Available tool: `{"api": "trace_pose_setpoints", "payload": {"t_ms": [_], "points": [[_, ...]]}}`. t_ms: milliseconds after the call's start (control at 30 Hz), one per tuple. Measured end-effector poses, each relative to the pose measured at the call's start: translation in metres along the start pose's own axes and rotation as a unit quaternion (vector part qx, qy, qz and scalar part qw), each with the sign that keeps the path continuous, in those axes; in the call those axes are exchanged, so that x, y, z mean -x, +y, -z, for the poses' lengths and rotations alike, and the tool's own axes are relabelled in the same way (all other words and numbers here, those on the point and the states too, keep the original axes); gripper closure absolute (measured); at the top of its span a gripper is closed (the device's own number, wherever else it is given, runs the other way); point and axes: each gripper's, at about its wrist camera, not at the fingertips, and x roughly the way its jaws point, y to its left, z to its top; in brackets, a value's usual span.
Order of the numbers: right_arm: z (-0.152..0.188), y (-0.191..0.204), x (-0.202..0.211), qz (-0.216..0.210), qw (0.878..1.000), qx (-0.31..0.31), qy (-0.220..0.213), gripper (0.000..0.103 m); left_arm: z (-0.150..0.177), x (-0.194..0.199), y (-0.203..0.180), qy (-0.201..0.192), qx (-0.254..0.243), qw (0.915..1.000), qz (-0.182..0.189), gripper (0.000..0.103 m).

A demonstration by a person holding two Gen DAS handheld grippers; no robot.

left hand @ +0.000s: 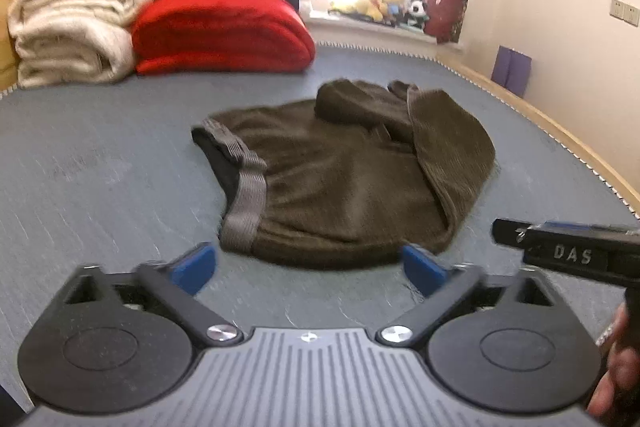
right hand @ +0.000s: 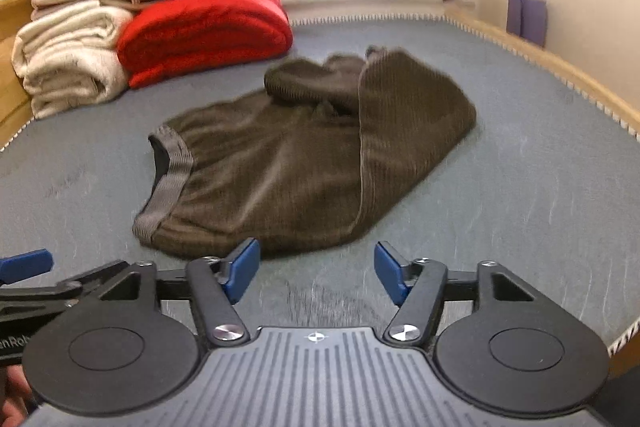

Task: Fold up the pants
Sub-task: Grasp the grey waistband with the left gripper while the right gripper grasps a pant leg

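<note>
The dark olive pants (left hand: 344, 179) lie folded over on the grey mat (left hand: 100, 163), just ahead of both tools. The left gripper (left hand: 310, 269) hangs above the mat with its blue fingers (left hand: 196, 267) spread apart and nothing between them. The right gripper (right hand: 316, 273) hovers beside it, jaws also parted and empty. Beyond the pants, off to the left, sits a red blanket (left hand: 220, 31) against a cream one (left hand: 72, 27).

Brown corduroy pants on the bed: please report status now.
Left gripper and right gripper: jaws open, empty. Brown corduroy pants partly folded on grey bed cover, untouched. Nothing in the way.
</note>
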Motion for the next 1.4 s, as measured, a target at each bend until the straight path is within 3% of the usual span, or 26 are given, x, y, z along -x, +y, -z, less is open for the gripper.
{"api": "trace_pose_setpoints", "payload": {"t_ms": [33, 67, 100, 167, 233, 333, 433, 533, 600, 633, 700, 767, 967, 1067, 1100, 1167, 1200, 1267, 1400], "points": [[-0.003, 0.001, 0.001, 0.004, 1.0, 0.005, -0.01, 0.043, -0.003, -0.001, 0.001, -0.004, -0.004, 1.0, 0.002, 0.036], [-0.005, 0.0, 0.002, 0.004, 1.0, 0.007, -0.016, 0.044, -0.007, -0.004, 0.002, 0.008, -0.012, 0.9999, 0.008, 0.061], [-0.009, -0.002, 0.003, 0.0, 1.0, 0.004, -0.022, 0.045, -0.012, -0.01, 0.003, 0.047, -0.023, 0.9985, 0.013, 0.084], [-0.024, -0.01, 0.003, -0.014, 0.999, -0.001, -0.031, 0.049, -0.023, -0.018, 0.01, 0.078, -0.045, 0.9957, 0.025, 0.095], [-0.046, -0.016, -0.001, -0.034, 0.998, 0.01, -0.042, 0.05, -0.037, -0.024, 0.015, 0.084, -0.068, 0.993, 0.047, 0.095], [-0.073, -0.023, -0.022, -0.051, 0.996, 0.05, -0.048, 0.055, -0.062, -0.04, 0.023, 0.074, -0.134, 0.9871, 0.048, 0.095], [-0.088, -0.032, -0.059, -0.035, 0.996, 0.077, -0.035, 0.055, -0.074, -0.084, 0.053, 0.088, -0.144, 0.9834, 0.066, 0.093], [-0.086, -0.047, -0.108, -0.007, 0.997, 0.071, 0.005, 0.055, -0.062, -0.131, 0.091, 0.109, -0.092, 0.9885, 0.051, 0.093], [-0.082, -0.053, -0.138, 0.009, 0.997, 0.049, 0.054, 0.055, -0.066, -0.164, 0.121, 0.161, -0.006, 0.9866, 0.023, 0.09], [-0.081, -0.055, -0.152, 0.008, 0.996, 0.039, 0.074, 0.054, -0.07, -0.173, 0.132, 0.167, 0.041, 0.9847, 0.028, 0.084], [-0.079, -0.052, -0.175, 0.008, 0.994, 0.047, 0.098, 0.052, -0.072, -0.195, 0.147, 0.181, 0.099, 0.9768, 0.058, 0.059], [-0.076, -0.047, -0.195, 0.02, 0.991, 0.062, 0.115, 0.052, -0.074, -0.211, 0.148, 0.182, 0.107, 0.9755, 0.061, 0.047], [-0.067, -0.034, -0.237, 0.033, 0.98, 0.087, 0.174, 0.048, -0.061, -0.254, 0.151, 0.209, 0.147, 0.9633, 0.084, 0.043], [-0.066, -0.031, -0.245, 0.049, 0.98, 0.085, 0.175, 0.05, -0.053, -0.257, 0.14, 0.202, 0.124, 0.9671, 0.091, 0.041], [-0.066, -0.031, -0.247, 0.052, 0.979, 0.088, 0.175, 0.052, -0.053, -0.258, 0.135, 0.198, 0.11, 0.9701, 0.088, 0.041], [-0.065, -0.034, -0.247, 0.059, 0.979, 0.09, 0.174, 0.072, -0.051, -0.258, 0.128, 0.194, 0.095, 0.9731, 0.08, 0.044], [-0.065, -0.039, -0.245, 0.064, 0.979, 0.087, 0.174, 0.076, -0.051, -0.258, 0.126, 0.193, 0.088, 0.9744, 0.074, 0.056], [-0.067, -0.047, -0.241, 0.064, 0.98, 0.071, 0.175, 0.094, -0.053, -0.255, 0.124, 0.191, 0.082, 0.9754, 0.072, 0.067], [-0.069, -0.044, -0.228, 0.061, 0.98, 0.087, 0.169, 0.095, -0.064, -0.231, 0.122, 0.169, 0.064, 0.9814, 0.065, 0.076]]}}
